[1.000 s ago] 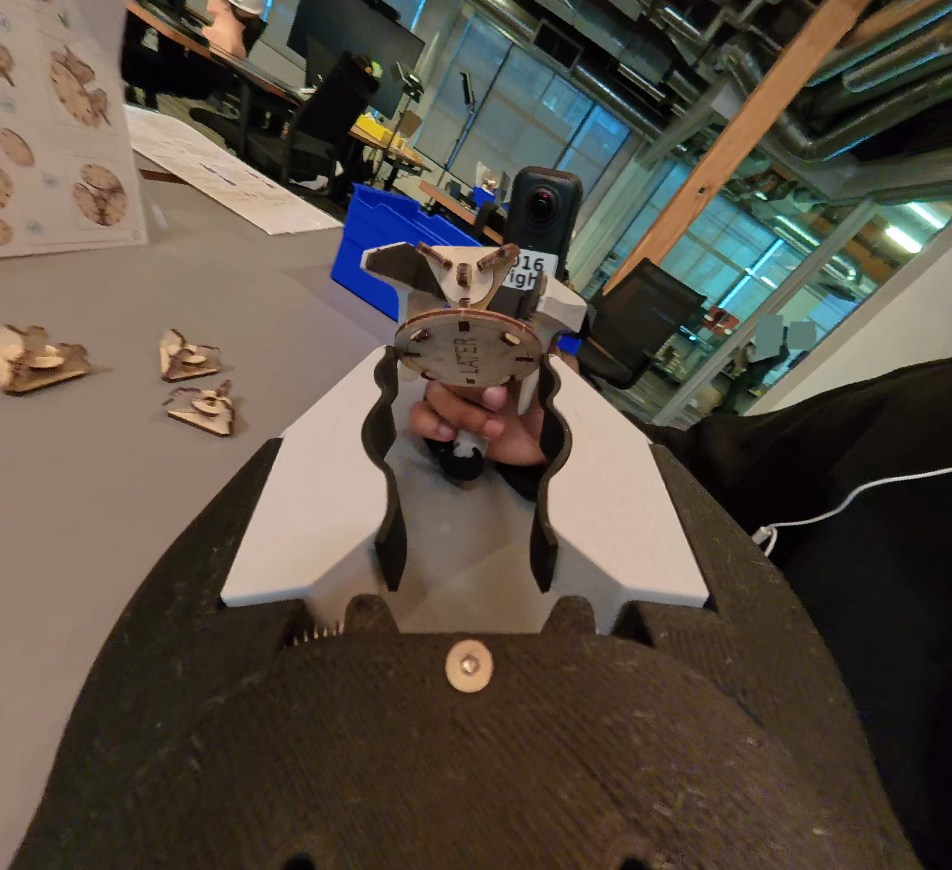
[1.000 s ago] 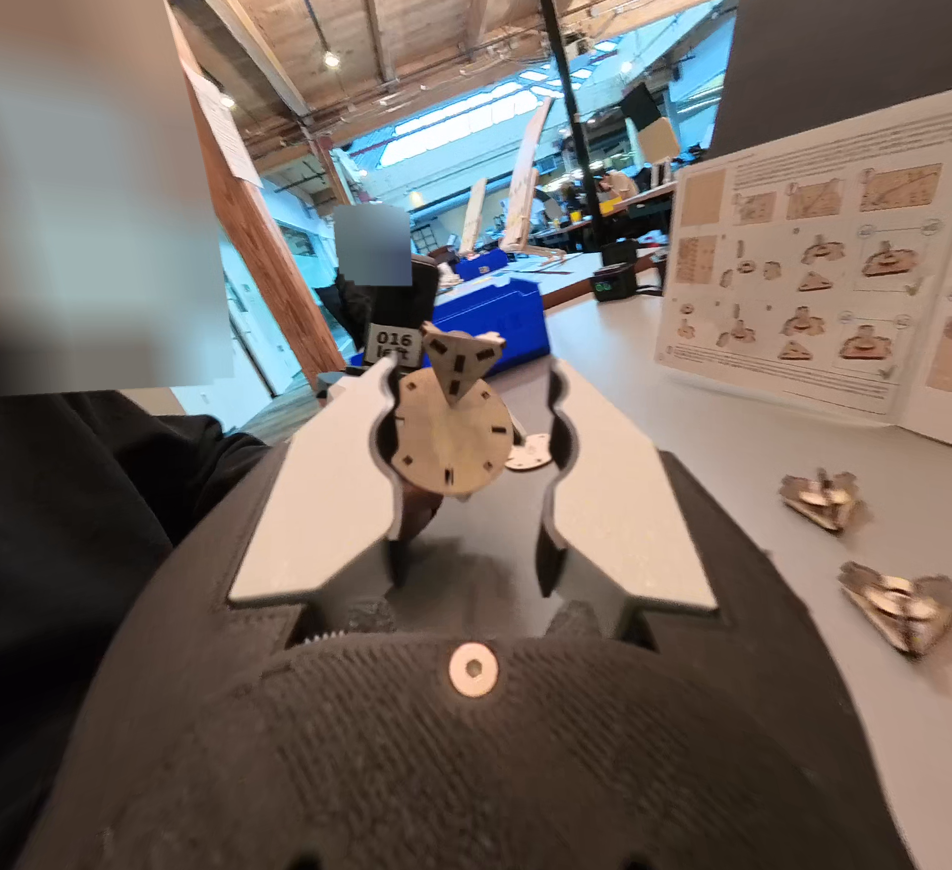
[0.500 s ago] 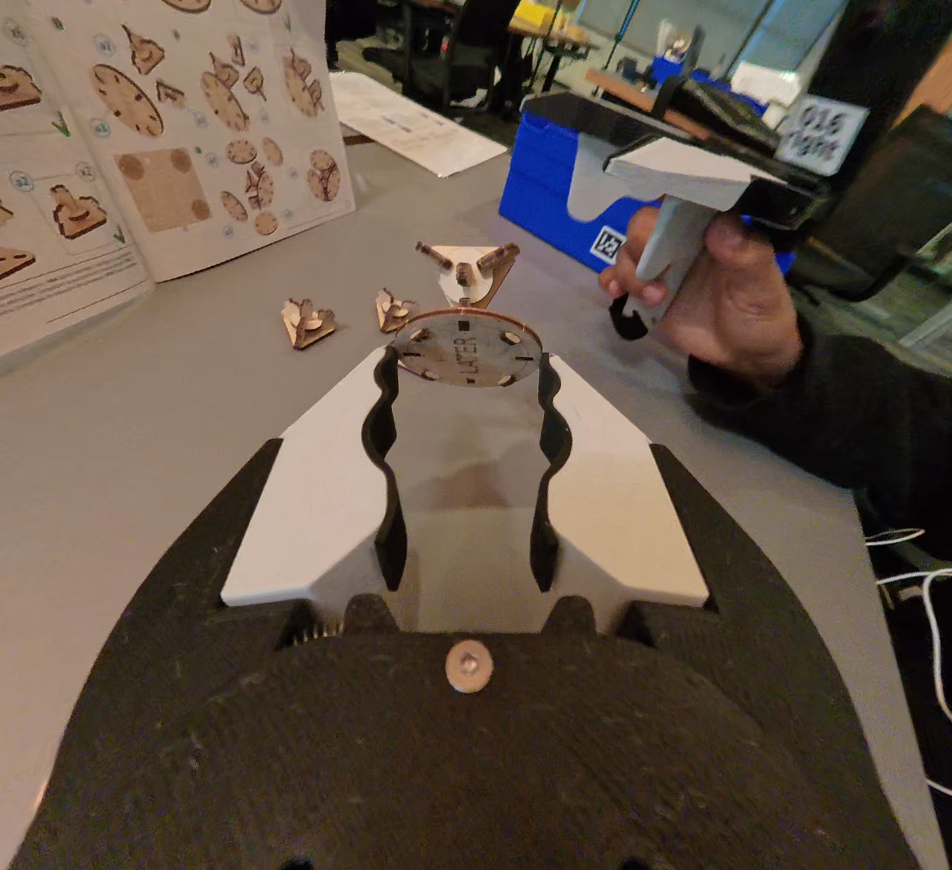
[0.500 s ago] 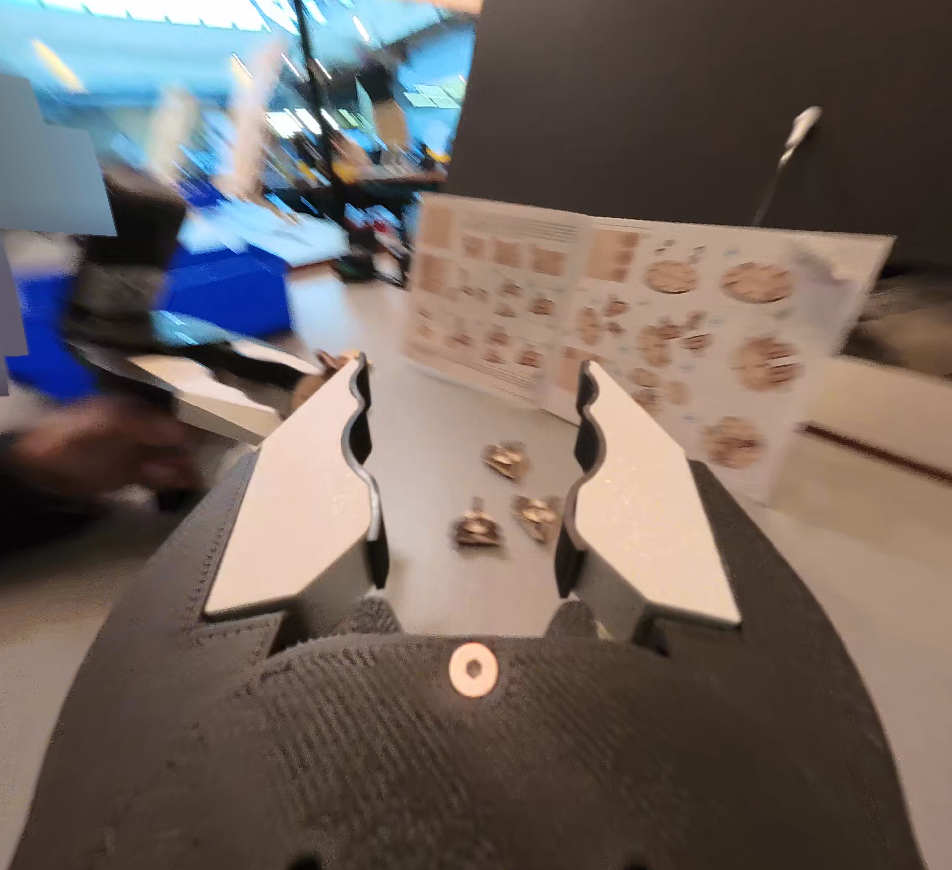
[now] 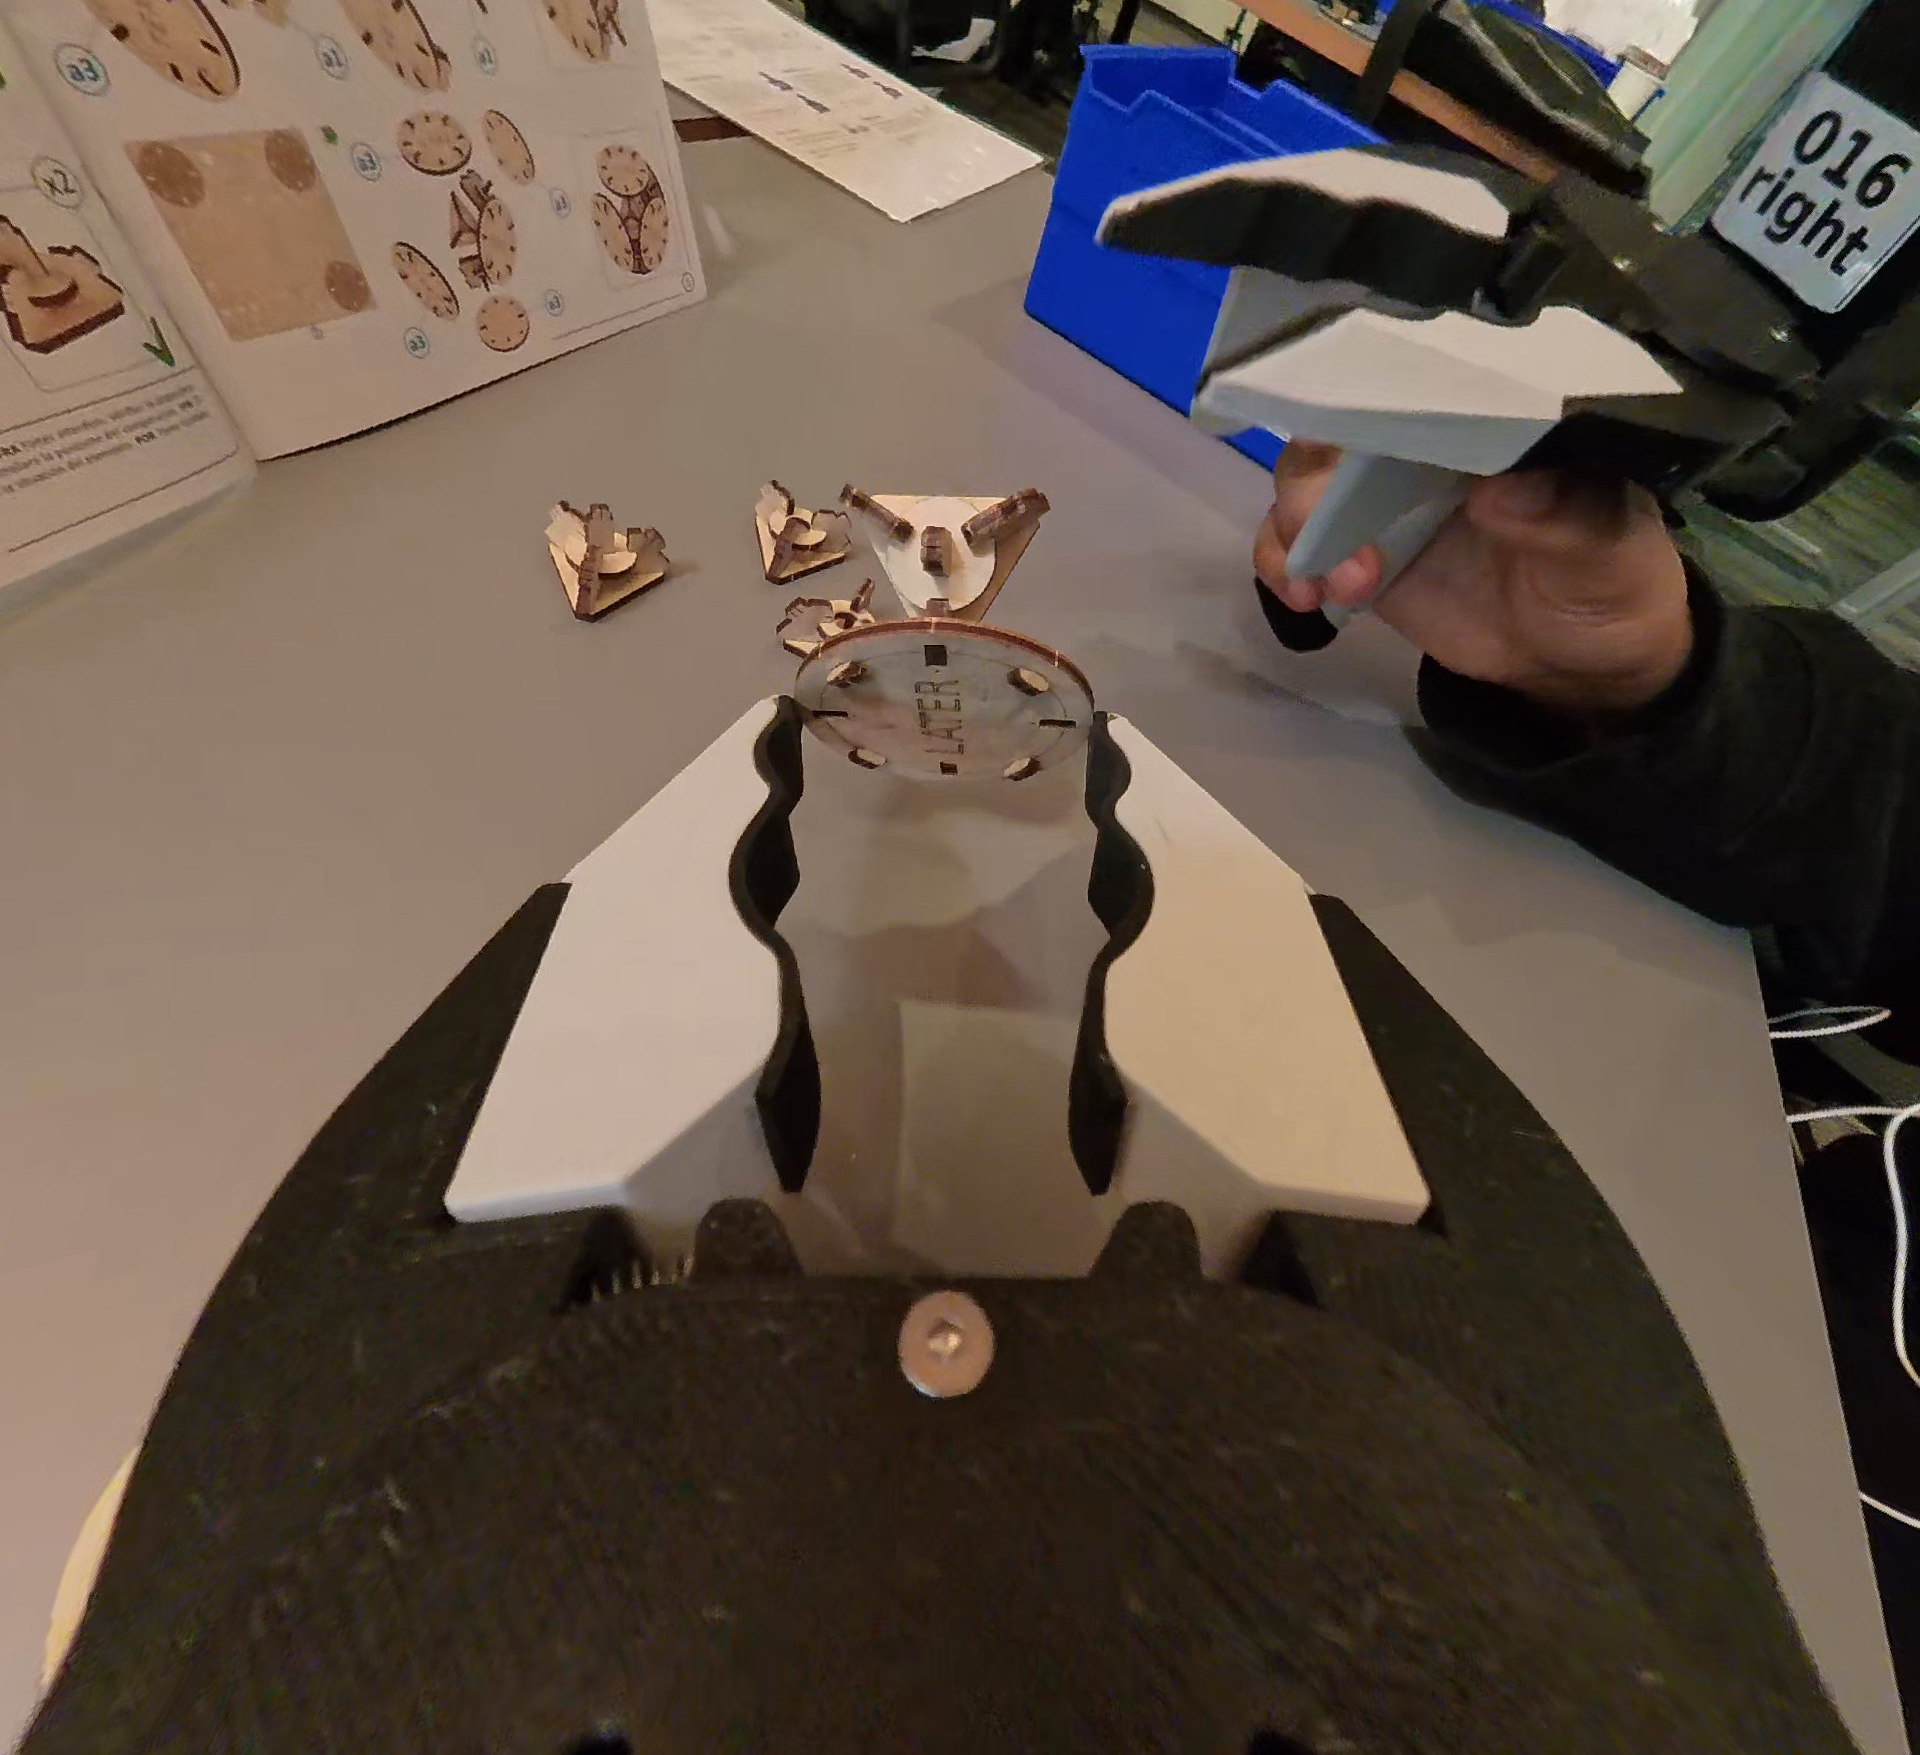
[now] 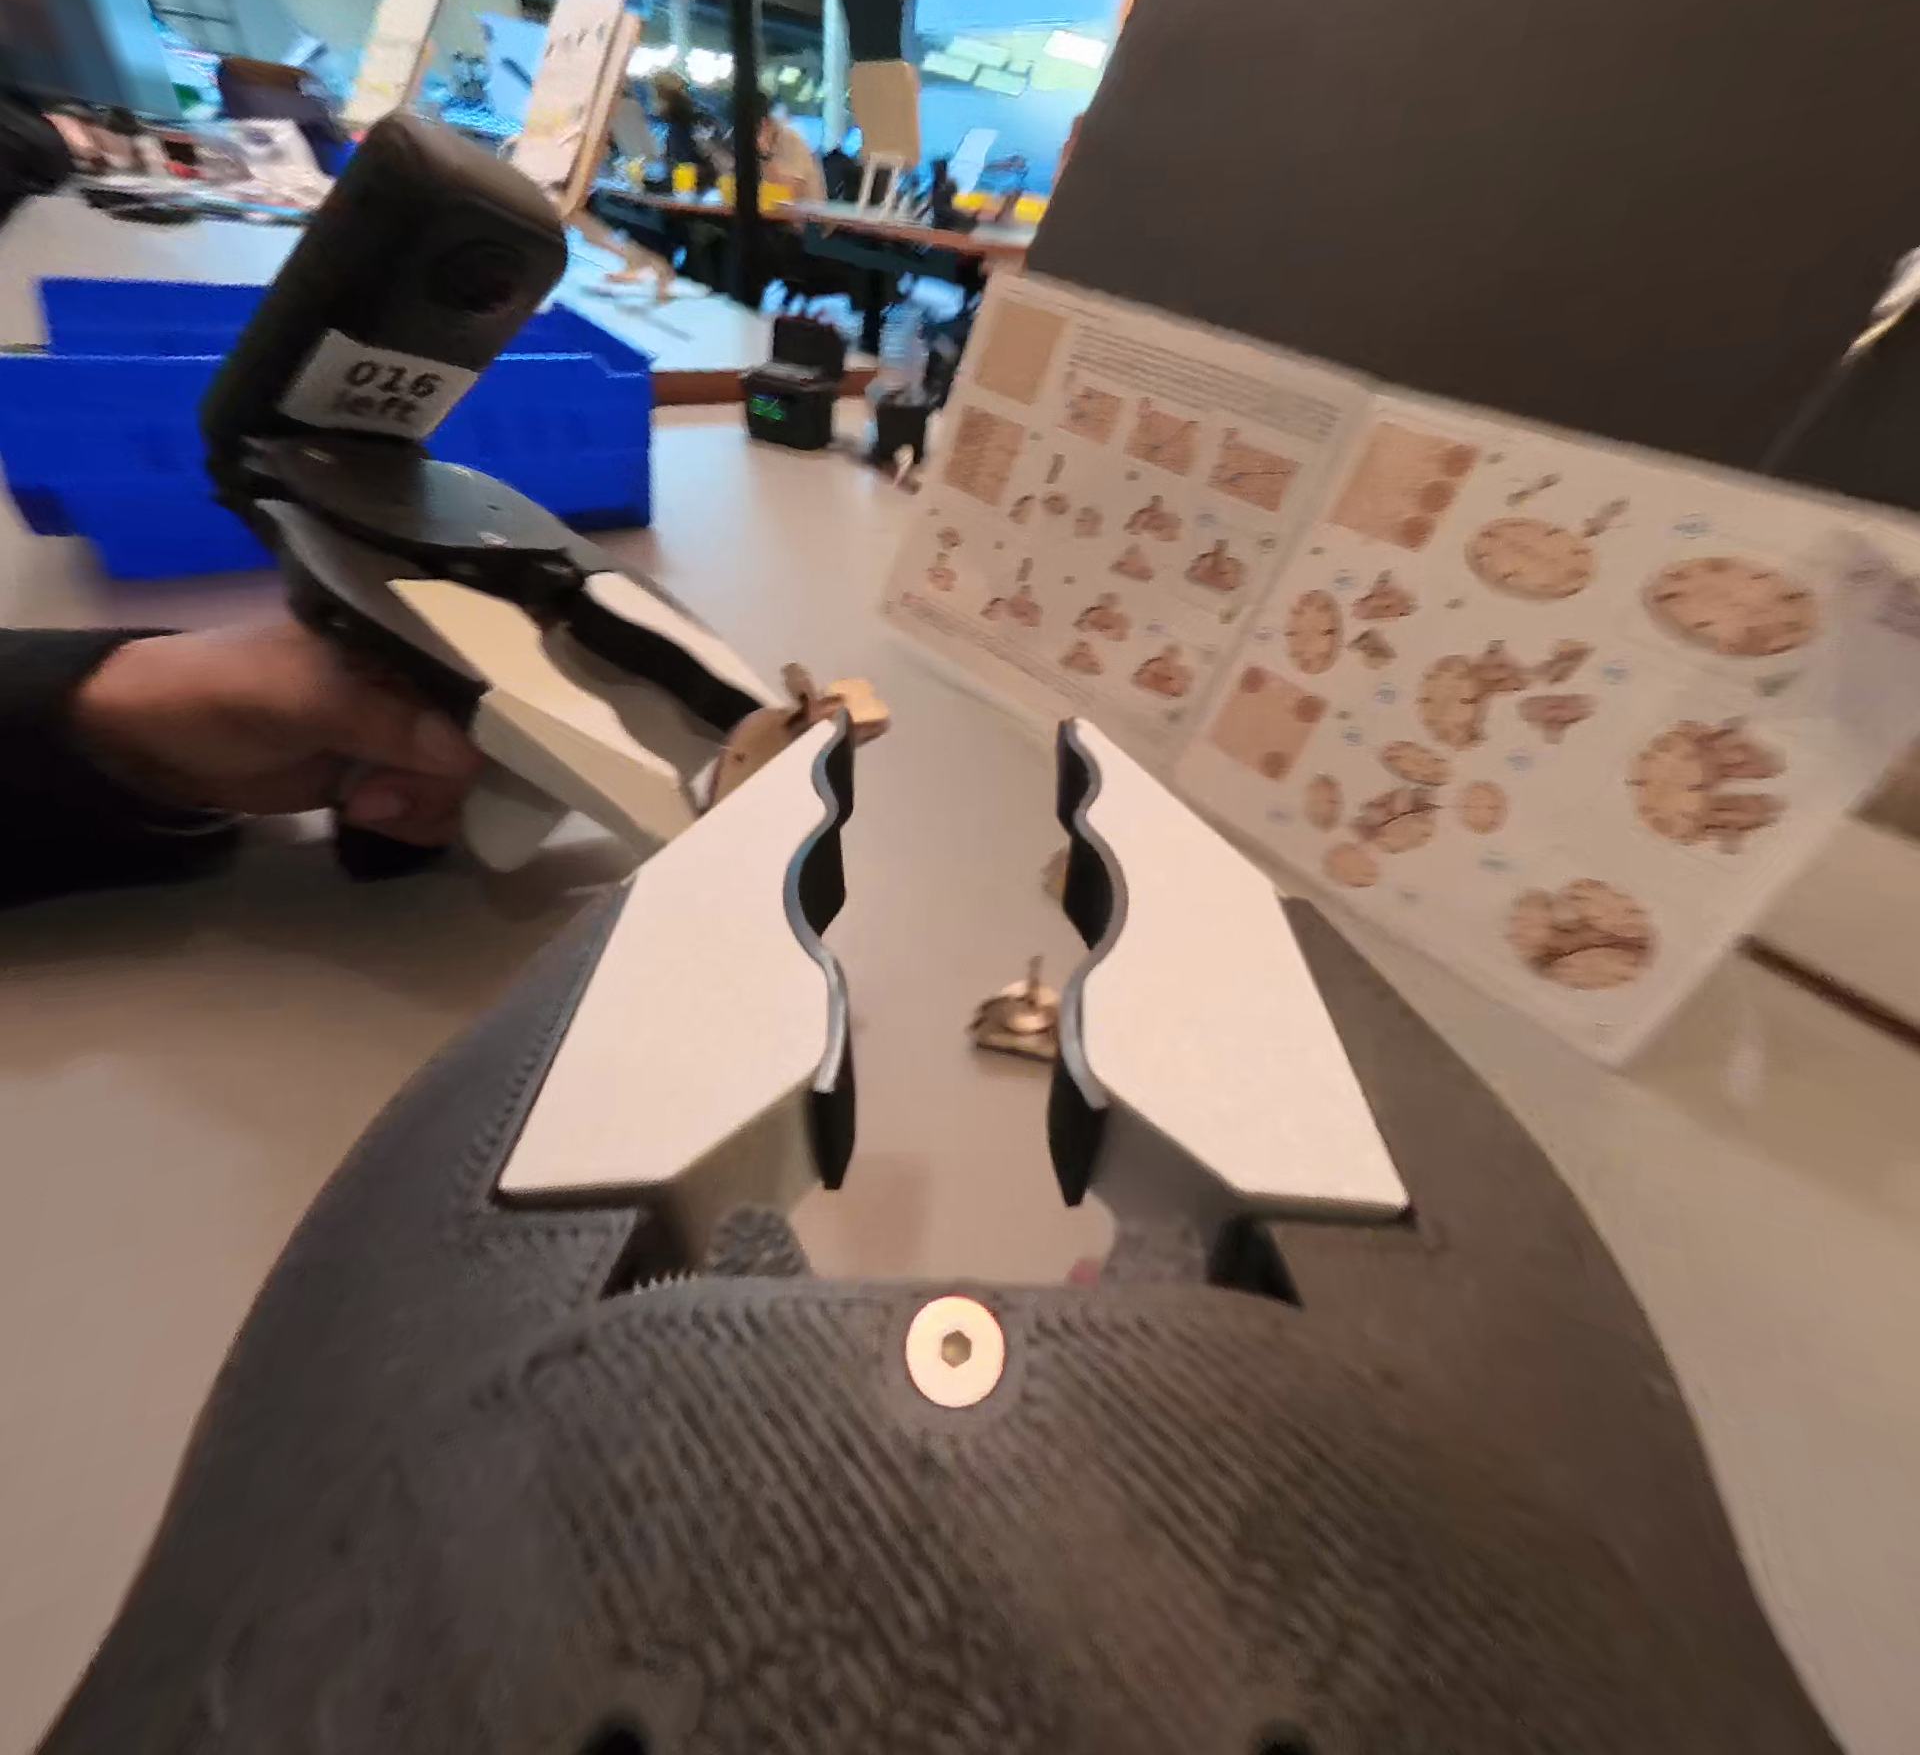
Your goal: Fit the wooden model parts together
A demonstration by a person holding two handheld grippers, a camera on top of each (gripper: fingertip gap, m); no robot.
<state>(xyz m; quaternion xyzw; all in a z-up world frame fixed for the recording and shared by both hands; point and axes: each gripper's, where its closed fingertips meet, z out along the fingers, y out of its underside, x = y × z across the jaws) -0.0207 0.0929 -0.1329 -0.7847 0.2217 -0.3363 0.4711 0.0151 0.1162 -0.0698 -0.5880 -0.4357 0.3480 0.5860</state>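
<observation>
Worktop (image 5: 312, 770): grey, carrying an open instruction booklet (image 5: 343, 147), a blue bin (image 5: 1132, 251) and three small wooden assemblies (image 5: 603, 557).
Left hand-held gripper (image 5: 943, 729): pads clamped on a wooden disc (image 5: 940, 713) with a triangular piece (image 5: 940, 552) standing on it, above the worktop.
Right hand-held gripper (image 6: 954, 749): jaws partly apart, nothing between them, over one small assembly.

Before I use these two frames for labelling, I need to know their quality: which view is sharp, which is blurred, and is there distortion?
Left wrist view: sharp; the wooden disc in the left gripper and the small pieces show crisp edges, soft shadows below. Right wrist view: smeared by motion, the booklet and background blurred. Both: wide-angle bending toward the edges.
</observation>
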